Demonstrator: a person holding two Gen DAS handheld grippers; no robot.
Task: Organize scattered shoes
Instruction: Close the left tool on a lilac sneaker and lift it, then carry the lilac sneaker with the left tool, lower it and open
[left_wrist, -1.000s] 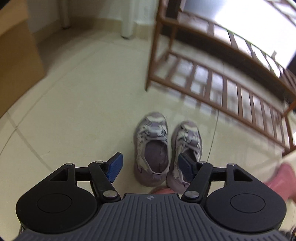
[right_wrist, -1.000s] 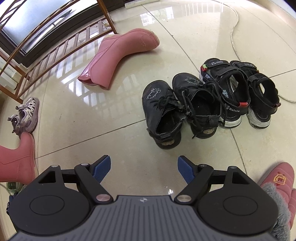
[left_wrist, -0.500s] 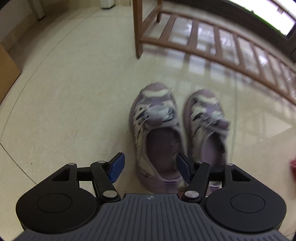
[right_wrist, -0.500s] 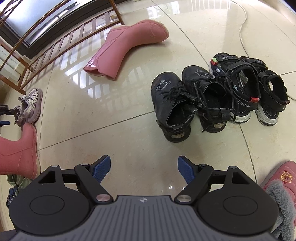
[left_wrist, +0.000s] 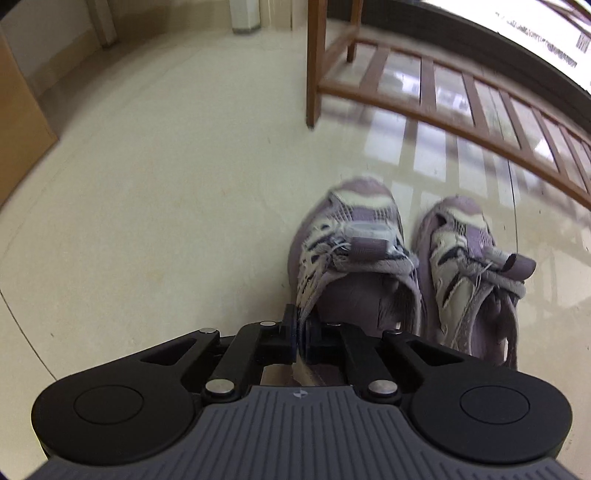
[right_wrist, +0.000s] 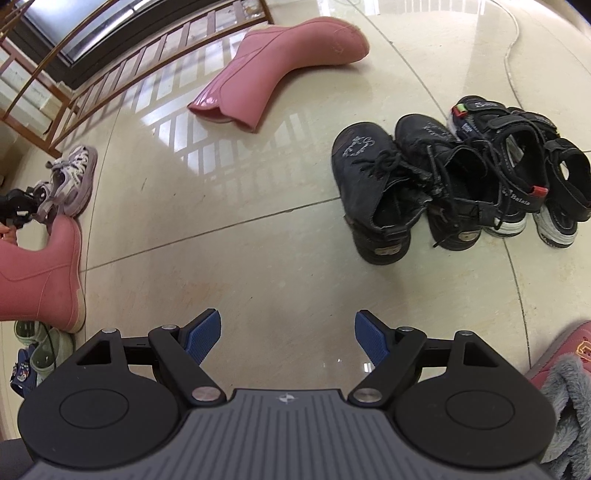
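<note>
On the glossy cream floor tiles, beside a slatted wooden rack (left_wrist: 436, 98), the mesh collar of the left purple sneaker (left_wrist: 354, 266) is pinched by the left gripper (left_wrist: 298, 330), its fingers pressed together on the fabric. The right gripper (right_wrist: 288, 338) is held with fingers spread above bare tile, near scuffed black lace-up boots (right_wrist: 406, 184).

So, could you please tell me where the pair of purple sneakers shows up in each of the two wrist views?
Left wrist view: the purple sneakers fill the lower right, the left gripper shut on the collar of the left-hand one.
Right wrist view: the purple sneakers sit small at the far left edge, above a standing pink boot.
Shared landmark: the wooden shoe rack just beyond them.
</note>
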